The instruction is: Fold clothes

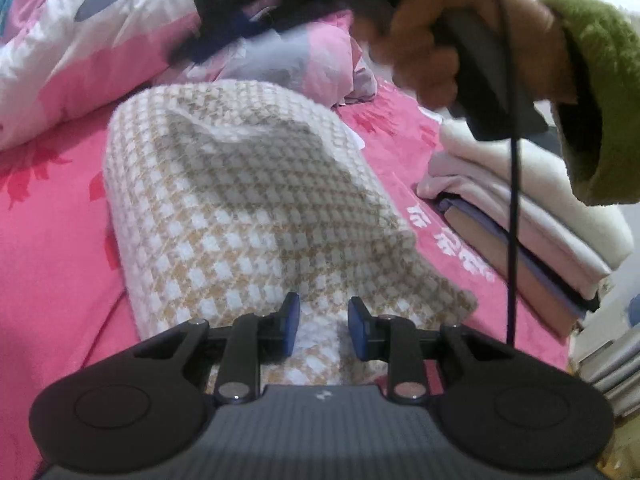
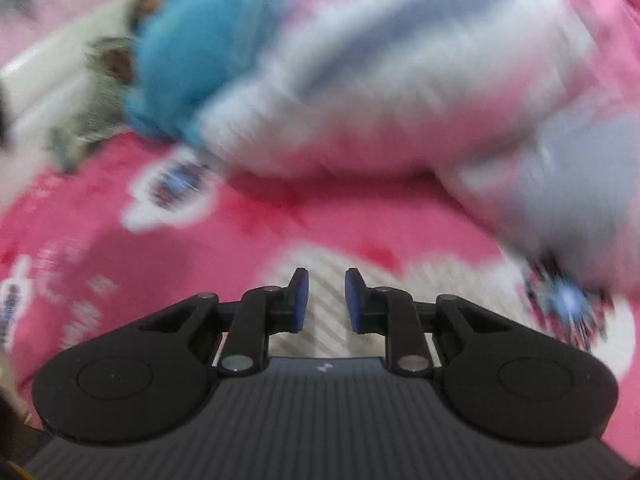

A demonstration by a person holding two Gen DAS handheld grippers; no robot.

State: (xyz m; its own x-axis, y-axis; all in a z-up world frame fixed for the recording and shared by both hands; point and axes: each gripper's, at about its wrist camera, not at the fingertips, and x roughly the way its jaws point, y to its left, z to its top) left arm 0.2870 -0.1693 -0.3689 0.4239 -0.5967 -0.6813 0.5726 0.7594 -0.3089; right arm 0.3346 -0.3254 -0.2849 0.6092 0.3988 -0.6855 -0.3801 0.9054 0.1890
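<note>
A folded cloth (image 1: 240,208) in a beige and white check lies on the pink bed sheet (image 1: 52,240). My left gripper (image 1: 323,318) hovers over its near edge. The blue pads stand apart and nothing is pinched between them. In the blurred right wrist view, my right gripper (image 2: 326,294) hangs above the far end of the same checked cloth (image 2: 448,284), with a narrow gap between its pads and nothing held. In the left wrist view, a person's hand (image 1: 424,52) in a green sleeve (image 1: 600,92) holds the right gripper's handle above the cloth.
A stack of folded clothes (image 1: 520,208) sits on the bed to the right of the cloth. A bunched pink, white and grey quilt (image 1: 80,40) fills the far side. A blue plush thing (image 2: 192,48) lies beside the quilt (image 2: 400,80). A black cable (image 1: 514,200) hangs down from the hand.
</note>
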